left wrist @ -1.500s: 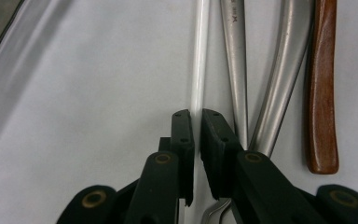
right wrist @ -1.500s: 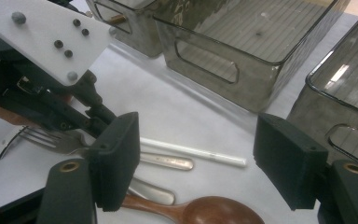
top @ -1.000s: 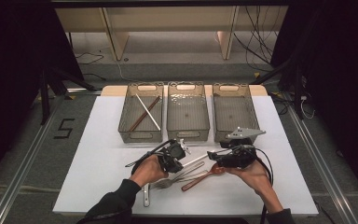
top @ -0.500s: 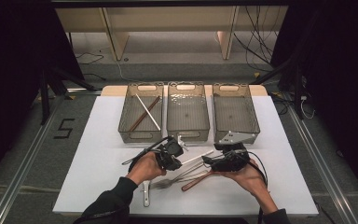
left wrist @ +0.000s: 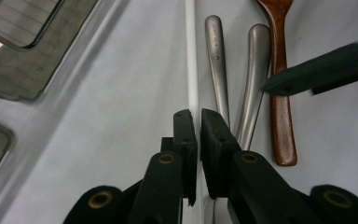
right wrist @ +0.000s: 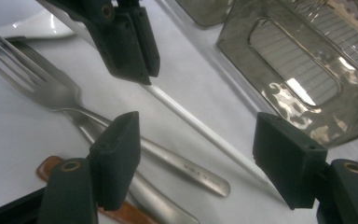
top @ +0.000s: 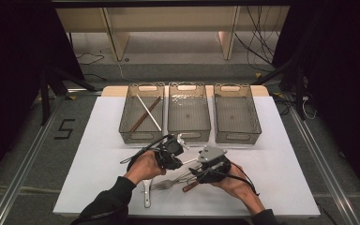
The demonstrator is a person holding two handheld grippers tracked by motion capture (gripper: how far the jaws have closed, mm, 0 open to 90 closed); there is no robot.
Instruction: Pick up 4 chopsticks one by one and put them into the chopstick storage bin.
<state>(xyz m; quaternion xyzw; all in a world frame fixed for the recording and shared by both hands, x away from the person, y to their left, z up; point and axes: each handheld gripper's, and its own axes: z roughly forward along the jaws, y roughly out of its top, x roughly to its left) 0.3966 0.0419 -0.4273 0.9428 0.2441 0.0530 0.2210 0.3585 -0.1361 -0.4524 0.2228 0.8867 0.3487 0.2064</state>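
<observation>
My left gripper (top: 179,158) (left wrist: 198,125) is shut on a thin white chopstick (left wrist: 192,70) (right wrist: 200,127), which lies on the white table mat (top: 286,164). Beside the stick lie two steel handles (left wrist: 216,60), one of them a fork (right wrist: 37,88) (top: 168,184), and a brown wooden handle (left wrist: 279,93) (top: 190,186). My right gripper (top: 198,169) (right wrist: 203,163) stands open low over the chopstick and the steel handles, its jaws on either side of them and touching neither. In the right gripper view the left gripper (right wrist: 126,42) is close ahead.
Three clear grey trays stand in a row behind the cutlery: the left tray (top: 127,123) holds a white and a brown chopstick, the middle tray (top: 189,136) and the right tray (top: 258,126) look bare. A white spoon (top: 146,194) lies near the front edge.
My right gripper has come left and down, closing in on the left gripper and the cutlery. The left gripper has kept still on the chopstick.
</observation>
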